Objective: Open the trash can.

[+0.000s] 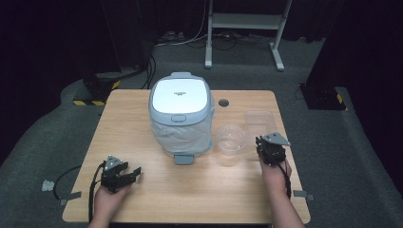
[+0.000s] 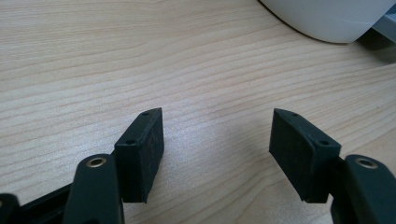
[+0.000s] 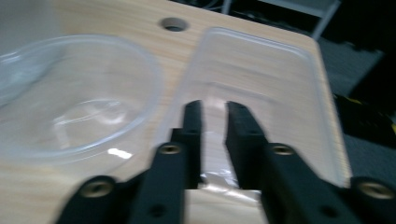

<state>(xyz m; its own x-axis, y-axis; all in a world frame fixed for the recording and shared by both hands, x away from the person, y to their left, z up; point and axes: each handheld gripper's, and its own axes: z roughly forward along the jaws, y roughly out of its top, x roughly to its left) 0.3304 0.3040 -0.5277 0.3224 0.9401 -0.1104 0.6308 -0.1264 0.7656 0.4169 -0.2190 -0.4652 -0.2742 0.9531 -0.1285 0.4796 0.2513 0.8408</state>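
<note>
1. The left gripper (image 1: 124, 174) sits at the lower left of the high view, low over the table. In the left gripper view its two black jaws stand wide apart with bare wood between them; it is released and grasps nothing (image 2: 217, 140).
2. The right gripper (image 1: 271, 148) is at the right of the high view, at the near edge of a clear rectangular container (image 1: 259, 121). In the right gripper view the jaws are nearly together, with only a narrow gap, and the container's thin near rim (image 3: 224, 179) runs across that gap; the frame is blurred, so I cannot tell whether the jaws are clenched on the rim or just beside it.
3. A clear round bowl (image 1: 231, 140) stands just left of the rectangular container, both empty. In the right gripper view the bowl (image 3: 74, 112) takes the left half of the frame and the container (image 3: 280, 93) the right half.
4. A white and grey-blue lidded bin (image 1: 180, 114) stands in the middle of the high view with its lid shut, a pale liner showing around its body and a grey pedal at its near foot. Its curved white base shows at the upper right of the left gripper view (image 2: 327, 18).
5. The table (image 1: 142, 142) is light wood with a round cable hole (image 1: 223, 102) near its far edge. Around it lies grey carpet; a white metal stand (image 1: 247, 28) and dark curtains fill the top of the high view.
</note>
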